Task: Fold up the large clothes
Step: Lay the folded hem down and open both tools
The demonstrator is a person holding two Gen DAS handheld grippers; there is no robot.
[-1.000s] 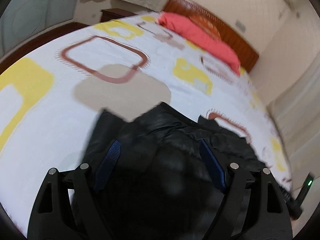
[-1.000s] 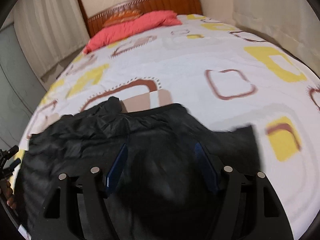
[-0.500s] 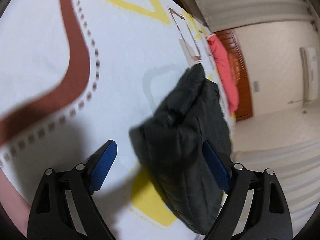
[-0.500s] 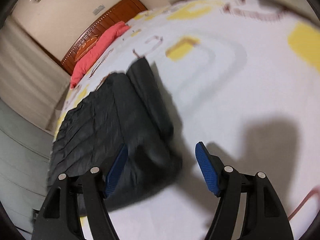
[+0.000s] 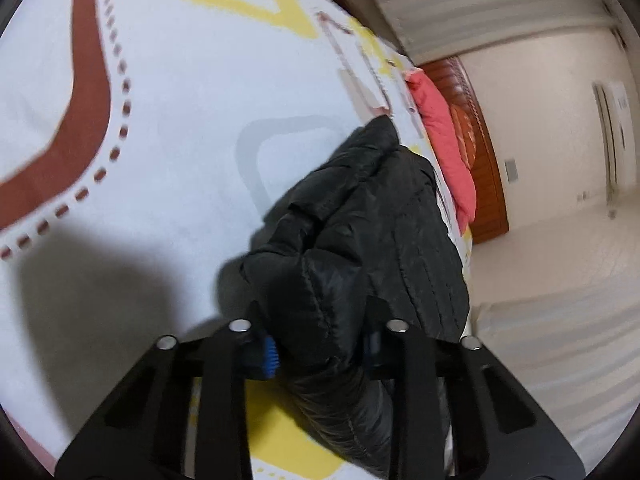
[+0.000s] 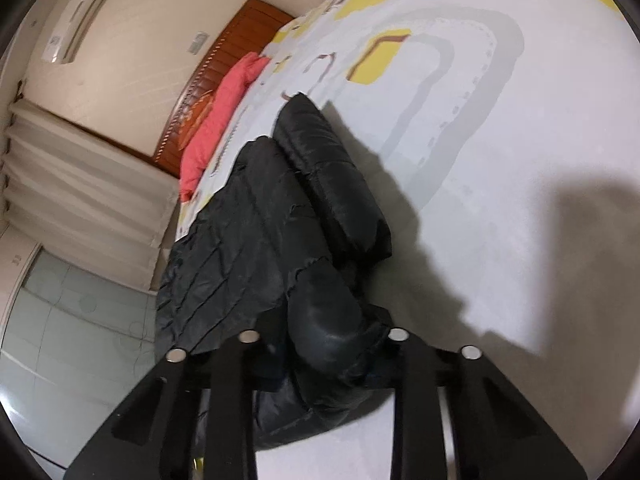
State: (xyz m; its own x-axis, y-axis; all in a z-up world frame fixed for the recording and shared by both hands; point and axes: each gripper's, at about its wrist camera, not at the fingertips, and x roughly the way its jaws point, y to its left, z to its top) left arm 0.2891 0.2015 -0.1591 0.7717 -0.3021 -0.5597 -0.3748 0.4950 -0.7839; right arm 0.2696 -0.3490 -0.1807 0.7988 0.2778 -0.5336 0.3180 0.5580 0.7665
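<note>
A black quilted puffer jacket [image 5: 372,220] lies folded in a long bundle on the bed, also in the right wrist view [image 6: 256,248]. My left gripper [image 5: 320,350] is shut on the near end of the jacket, a blue pad [image 5: 270,352] showing beside the fabric. My right gripper [image 6: 324,354] is shut on the other near corner, its pads buried in the black fabric.
The bed sheet [image 5: 168,128] is white with yellow, brown and grey shapes. A red pillow [image 5: 444,136] and wooden headboard [image 6: 236,60] lie at the far end. Curtains [image 6: 80,180] and a glass door [image 6: 60,320] stand at the bedside.
Both grippers have moved in on the near end of the jacket and closed on it; half a second ago both were open just short of it.
</note>
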